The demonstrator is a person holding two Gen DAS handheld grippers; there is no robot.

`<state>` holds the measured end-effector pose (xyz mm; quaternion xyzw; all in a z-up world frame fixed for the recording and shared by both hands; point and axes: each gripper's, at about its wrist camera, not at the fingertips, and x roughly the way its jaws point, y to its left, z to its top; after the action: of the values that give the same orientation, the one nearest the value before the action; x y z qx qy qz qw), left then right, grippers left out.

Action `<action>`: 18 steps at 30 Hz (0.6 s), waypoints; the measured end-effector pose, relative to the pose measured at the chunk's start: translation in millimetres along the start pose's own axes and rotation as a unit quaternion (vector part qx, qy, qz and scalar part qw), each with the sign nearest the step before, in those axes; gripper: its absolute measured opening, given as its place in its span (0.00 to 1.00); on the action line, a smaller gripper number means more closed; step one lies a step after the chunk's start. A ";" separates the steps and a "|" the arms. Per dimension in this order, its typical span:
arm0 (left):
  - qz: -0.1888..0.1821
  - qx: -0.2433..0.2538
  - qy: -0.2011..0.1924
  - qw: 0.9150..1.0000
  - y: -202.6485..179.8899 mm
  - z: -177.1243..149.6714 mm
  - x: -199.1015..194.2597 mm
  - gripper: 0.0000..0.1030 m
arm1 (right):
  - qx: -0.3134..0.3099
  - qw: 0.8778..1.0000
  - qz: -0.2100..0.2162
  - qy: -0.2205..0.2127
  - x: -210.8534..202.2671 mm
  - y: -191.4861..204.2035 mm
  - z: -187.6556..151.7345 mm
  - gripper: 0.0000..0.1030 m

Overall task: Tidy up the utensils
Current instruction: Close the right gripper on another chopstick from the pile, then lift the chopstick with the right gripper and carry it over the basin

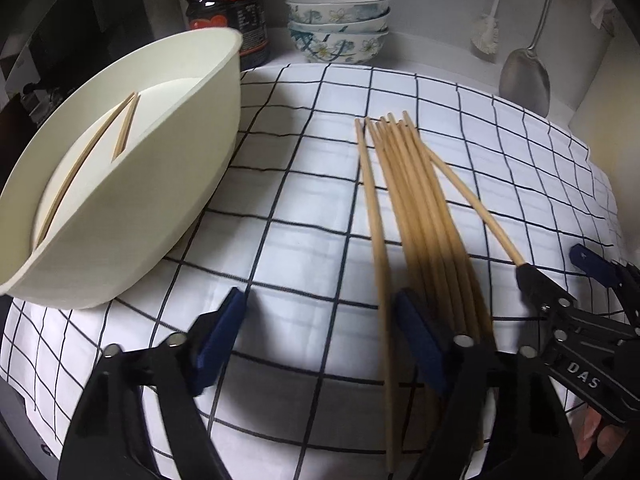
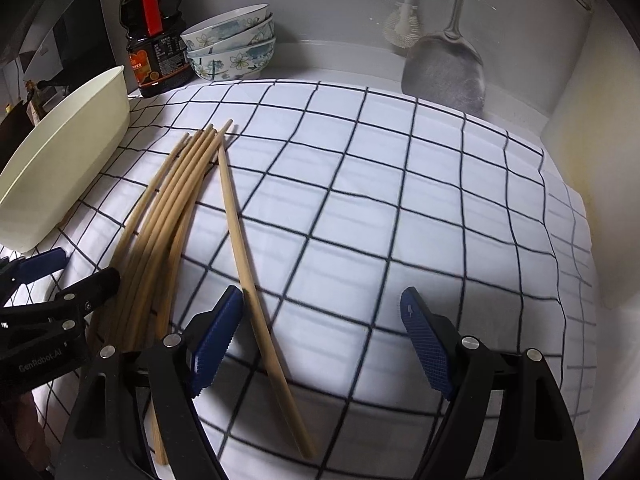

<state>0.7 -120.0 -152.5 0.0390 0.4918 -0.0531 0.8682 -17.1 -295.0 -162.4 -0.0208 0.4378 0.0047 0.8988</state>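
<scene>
While the left hand-held gripper (image 1: 320, 336) hangs over the checked cloth (image 1: 304, 184) with its blue pads apart and only bare cloth between them, its right finger sits against the near ends of a bundle of wooden chopsticks (image 1: 416, 200) without clamping any. Just beside it, the right hand-held gripper (image 2: 322, 340) also stands wide, gripping nothing; a single chopstick (image 2: 244, 256) lies on the cloth between its fingers, close to the left pad. To the left of the bundle, a cream oblong container (image 1: 132, 160) rests on the cloth-covered surface with two chopsticks (image 1: 100, 148) already inside. Behind, against the wall, stand stacked floral bowls (image 1: 338, 26) and a dark sauce bottle (image 1: 228, 8); a metal spatula (image 2: 446, 64) hangs at the right.
</scene>
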 end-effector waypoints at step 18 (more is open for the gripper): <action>-0.058 0.043 0.007 0.997 -7.1 -3.5 -20.3 0.07 | 0.039 0.998 0.045 0.010 -17.5 6.4 -7.6 0.06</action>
<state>-13.6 -125.5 -137.0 0.0483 0.4966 -0.1246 0.8576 -34.1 -288.8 -153.6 0.0343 0.4469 0.0278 0.8935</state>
